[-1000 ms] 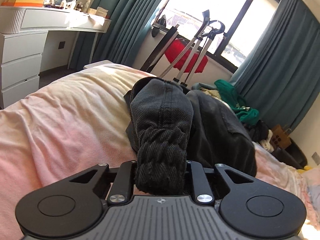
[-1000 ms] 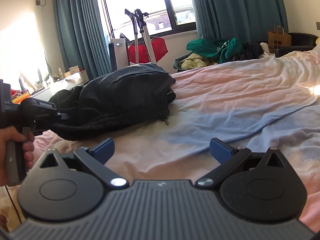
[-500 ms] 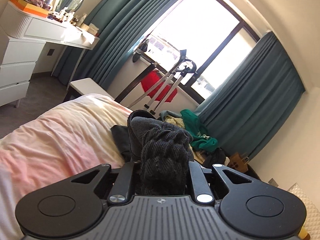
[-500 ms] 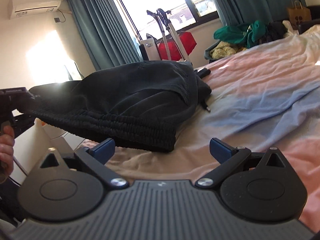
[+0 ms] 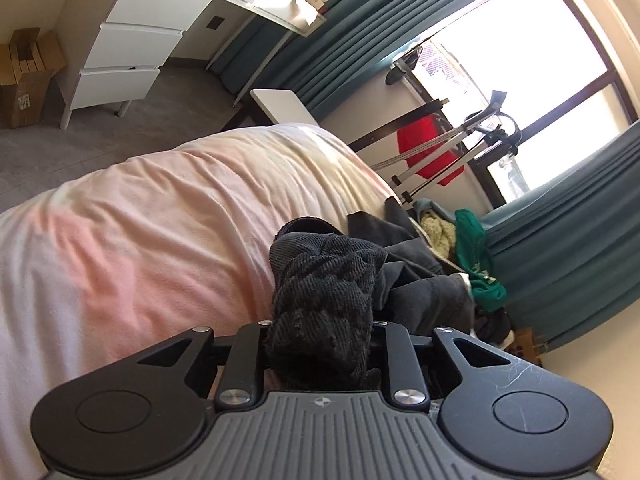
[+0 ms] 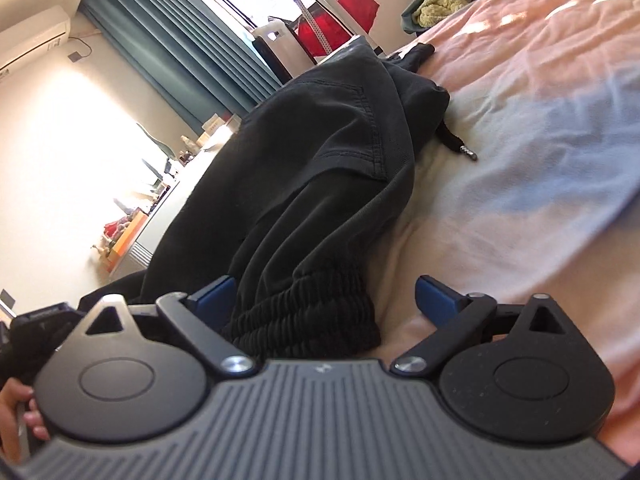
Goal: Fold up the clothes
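Waistband (image 6: 308, 308) sits between your gaping right gripper (image 6: 324, 296); clamp it squarely while left gripper (image 5: 320, 344) grips trousers (image 5: 324, 300).

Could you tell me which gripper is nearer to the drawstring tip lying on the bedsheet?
Right. The right gripper straddles the black trousers' waistband, with the drawstring tip just ahead of it. The left gripper clamps the waistband further off, at the far left.

- No readable text, brand, number or sign can be made out in either view.
- A pale label is seen on the cardboard box (image 5: 25, 80) left of the white drawer unit (image 5: 120, 40), but its print is too small to be read.
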`<state>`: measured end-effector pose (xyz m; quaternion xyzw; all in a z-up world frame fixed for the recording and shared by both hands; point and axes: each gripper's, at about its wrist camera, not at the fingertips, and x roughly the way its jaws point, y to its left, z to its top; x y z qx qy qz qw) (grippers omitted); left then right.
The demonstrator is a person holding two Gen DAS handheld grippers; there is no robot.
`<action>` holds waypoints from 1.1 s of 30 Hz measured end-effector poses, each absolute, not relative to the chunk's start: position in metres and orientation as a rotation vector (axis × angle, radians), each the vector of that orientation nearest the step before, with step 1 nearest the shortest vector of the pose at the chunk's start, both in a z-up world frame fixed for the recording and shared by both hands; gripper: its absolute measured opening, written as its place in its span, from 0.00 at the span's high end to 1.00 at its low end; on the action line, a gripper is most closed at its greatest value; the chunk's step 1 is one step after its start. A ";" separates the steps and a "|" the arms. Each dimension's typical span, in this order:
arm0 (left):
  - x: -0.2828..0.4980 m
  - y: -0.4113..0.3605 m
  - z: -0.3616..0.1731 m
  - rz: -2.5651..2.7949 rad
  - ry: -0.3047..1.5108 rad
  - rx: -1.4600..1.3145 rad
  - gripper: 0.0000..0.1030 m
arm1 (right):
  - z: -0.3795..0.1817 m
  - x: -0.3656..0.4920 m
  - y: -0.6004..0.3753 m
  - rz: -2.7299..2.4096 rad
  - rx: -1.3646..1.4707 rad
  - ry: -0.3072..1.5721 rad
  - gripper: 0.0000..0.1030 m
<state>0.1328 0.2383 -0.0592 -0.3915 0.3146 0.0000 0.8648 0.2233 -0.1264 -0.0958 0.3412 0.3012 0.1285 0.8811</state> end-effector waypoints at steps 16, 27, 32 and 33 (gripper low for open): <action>0.130 0.235 -0.077 -0.090 0.735 -0.874 0.56 | -0.031 0.169 -0.123 0.266 0.568 0.563 0.81; 0.123 0.203 -0.079 -0.041 0.777 -0.872 0.85 | -0.071 0.080 -0.139 0.186 0.723 0.676 0.81; 0.131 0.233 -0.030 -0.007 0.659 -0.862 0.87 | -0.055 0.085 -0.101 0.277 0.720 0.656 0.81; 0.135 0.242 -0.018 -0.004 0.644 -0.849 0.87 | -0.051 0.087 -0.089 0.300 0.723 0.653 0.81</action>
